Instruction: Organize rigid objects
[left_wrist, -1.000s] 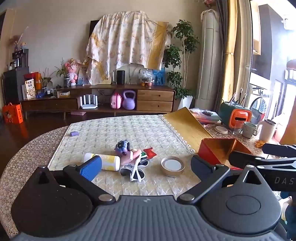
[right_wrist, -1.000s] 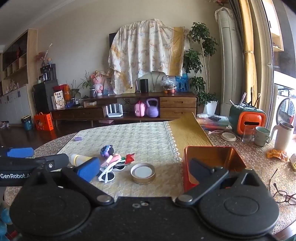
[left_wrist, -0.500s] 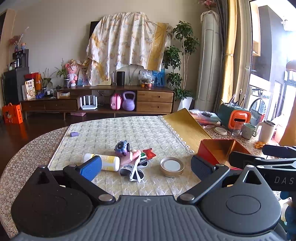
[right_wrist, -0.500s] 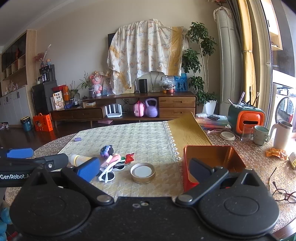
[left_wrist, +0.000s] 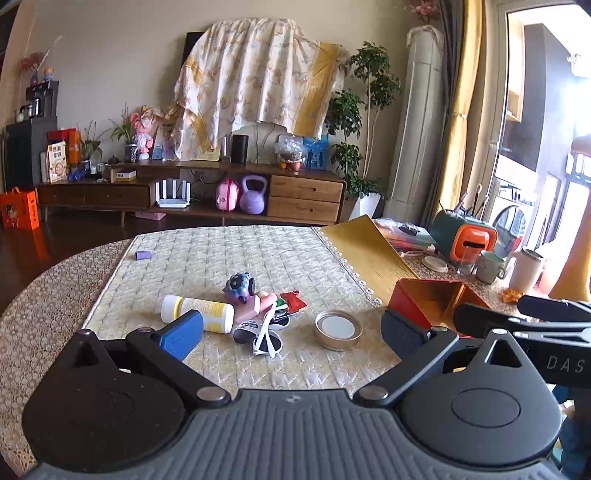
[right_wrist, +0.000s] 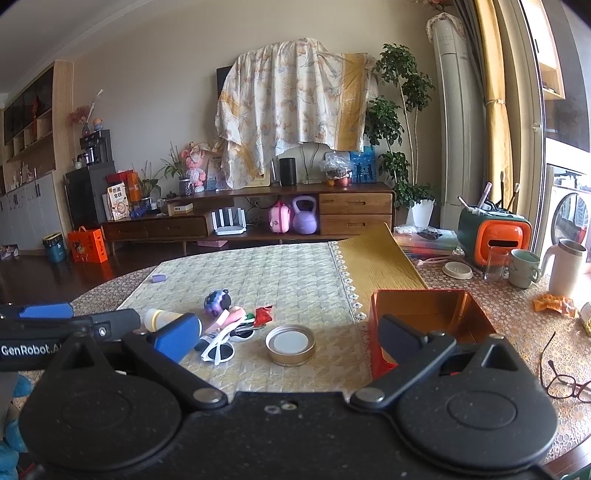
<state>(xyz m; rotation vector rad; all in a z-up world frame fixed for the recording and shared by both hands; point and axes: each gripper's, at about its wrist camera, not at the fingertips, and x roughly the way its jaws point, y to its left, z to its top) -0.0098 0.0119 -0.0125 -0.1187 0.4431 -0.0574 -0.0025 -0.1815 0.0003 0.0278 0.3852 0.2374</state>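
Hovering wide open, empty: left tongs (left_wrist: 291, 330), right tongs (right_wrist: 290, 334), above cluttered table (left_wrist: 221, 254).

Two low wrist views, side by side, facing the same table (left_wrist: 66, 295) clutter

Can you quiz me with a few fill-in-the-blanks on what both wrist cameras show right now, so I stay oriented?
1. Both the left gripper and the right gripper have their jaws ____.
2. The orange tin box is ____ inside.
3. The round metal lid lies between the white sunglasses and the ____.
4. The yellow-and-white bottle is lying on its ____.

Missing words: open; empty; orange tin box; side
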